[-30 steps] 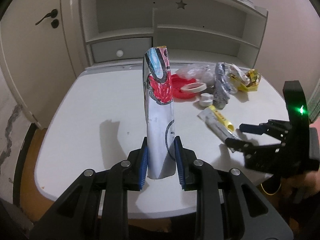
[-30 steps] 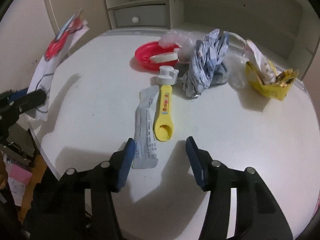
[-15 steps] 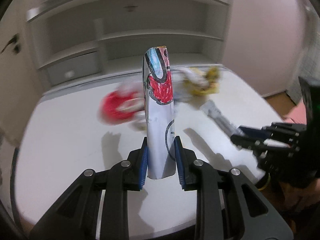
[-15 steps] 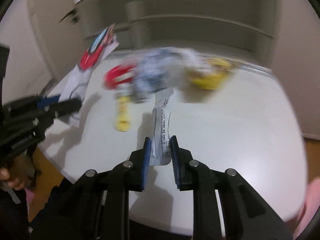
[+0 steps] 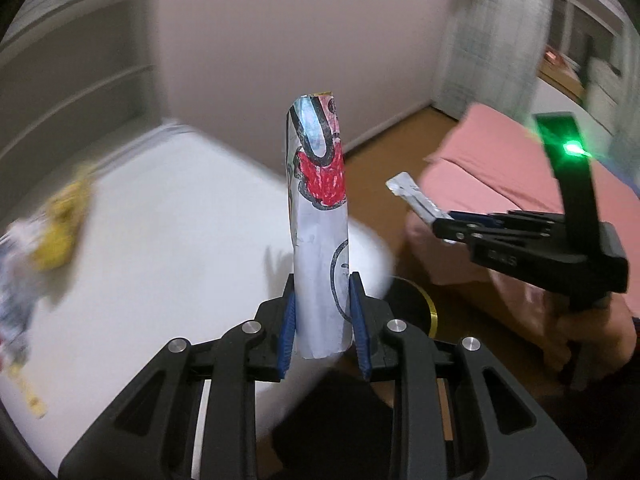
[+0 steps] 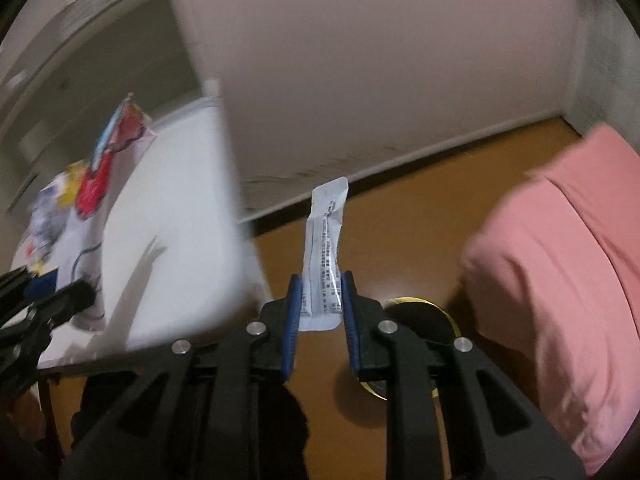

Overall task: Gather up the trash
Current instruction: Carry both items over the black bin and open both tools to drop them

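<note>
We hold the drawing point(image 5: 318, 240) in the left gripper point(image 5: 322, 316) and the sachet point(image 6: 325, 256) in the right gripper point(image 6: 320, 312), both clamped, over the floor near the bin point(image 6: 420, 312). Released early, either could flutter and miss it.

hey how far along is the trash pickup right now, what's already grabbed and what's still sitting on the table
Nothing looks binned yet. In hand: the left gripper is shut on a coloured paper sheet, and the right gripper is shut on a white printed sachet; both are off the table edge, over the wooden floor near a dark round gold-rimmed object. Left: a blurred yellow wrapper and other litter on the white table.
</note>
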Demonstrator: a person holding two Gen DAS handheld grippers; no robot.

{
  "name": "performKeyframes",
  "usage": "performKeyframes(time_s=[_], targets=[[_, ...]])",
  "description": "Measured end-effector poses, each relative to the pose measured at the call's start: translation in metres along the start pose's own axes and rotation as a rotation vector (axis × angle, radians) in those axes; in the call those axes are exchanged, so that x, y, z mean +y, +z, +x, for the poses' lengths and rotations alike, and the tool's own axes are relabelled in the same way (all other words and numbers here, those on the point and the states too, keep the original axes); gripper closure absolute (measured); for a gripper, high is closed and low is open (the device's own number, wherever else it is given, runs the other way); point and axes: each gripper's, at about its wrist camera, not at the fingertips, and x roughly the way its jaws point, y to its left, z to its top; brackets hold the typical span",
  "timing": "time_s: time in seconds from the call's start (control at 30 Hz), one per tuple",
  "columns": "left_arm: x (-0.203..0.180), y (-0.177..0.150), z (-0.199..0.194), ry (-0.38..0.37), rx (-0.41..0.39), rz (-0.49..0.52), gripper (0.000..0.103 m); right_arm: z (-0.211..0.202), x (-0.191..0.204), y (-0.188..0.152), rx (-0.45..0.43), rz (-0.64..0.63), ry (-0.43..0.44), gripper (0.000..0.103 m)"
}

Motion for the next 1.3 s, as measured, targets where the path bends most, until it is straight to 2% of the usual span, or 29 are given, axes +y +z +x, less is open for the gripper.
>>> performKeyframes(time_s=[0.1,0.2,0.4,0.53,0.83,0.87,0.9,0.93,1.1,1.3], targets=[[-0.042,0.010,0.033,-0.065,0.037,0.056,0.079,0.010,-0.044,-0.013,0.032,0.072,-0.048,0.083],[-0.066,0.013,0.057,-0.096,0.072,0.085,0.079,0.017,-0.085,-0.032,0.074,0.127,-0.077,0.083],[-0.105,0.012,0.108,-0.133,0.145,0.117,0.079,0.039,-0.107,-0.049,0.131,0.175,-0.088,0.083],[-0.117,0.012,0.125,-0.142,0.172,0.125,0.079,0.047,-0.122,-0.054,0.157,0.198,-0.084,0.083],[-0.132,0.017,0.154,-0.153,0.207,0.132,0.079,0.050,-0.129,-0.054,0.161,0.225,-0.071,0.081],[-0.133,0.018,0.157,-0.153,0.208,0.133,0.079,0.050,-0.130,-0.053,0.158,0.233,-0.063,0.075],[-0.132,0.014,0.155,-0.152,0.210,0.133,0.079,0.051,-0.131,-0.053,0.157,0.243,-0.066,0.045],[-0.132,0.013,0.155,-0.151,0.212,0.132,0.079,0.050,-0.133,-0.052,0.145,0.252,-0.070,0.020],[-0.131,0.015,0.161,-0.154,0.226,0.134,0.079,0.037,-0.142,-0.047,0.080,0.298,-0.095,0.019],[-0.140,0.017,0.177,-0.176,0.250,0.154,0.079,0.029,-0.157,-0.047,0.049,0.362,-0.117,0.019]])
